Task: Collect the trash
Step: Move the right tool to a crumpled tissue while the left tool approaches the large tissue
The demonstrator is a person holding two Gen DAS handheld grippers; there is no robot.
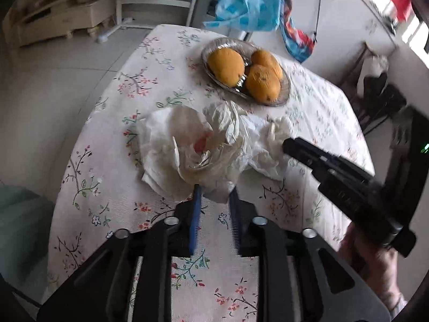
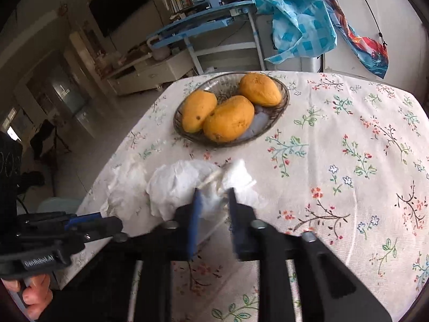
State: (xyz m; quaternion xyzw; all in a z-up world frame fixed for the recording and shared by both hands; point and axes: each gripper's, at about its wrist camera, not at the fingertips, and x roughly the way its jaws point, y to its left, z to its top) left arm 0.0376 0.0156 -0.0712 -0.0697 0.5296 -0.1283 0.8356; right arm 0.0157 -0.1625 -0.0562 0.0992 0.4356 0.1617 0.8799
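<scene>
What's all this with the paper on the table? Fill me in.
A person is clearing crumpled paper trash off a floral tablecloth with a handheld gripper in each hand. The left gripper pinches the near edge of the big wad; the right gripper pinches a smaller white piece beside it. Nothing is lifted yet. A dish of three mangoes sits untouched behind.

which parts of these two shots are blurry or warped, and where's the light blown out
Left wrist view: the right gripper and the hand holding it are smeared by motion, the window at upper right is blown out, and the table edge bows with fisheye. Right wrist view: the mangoes are sharp, the tissues and finger pads look soft, and the room at left is dim.
</scene>
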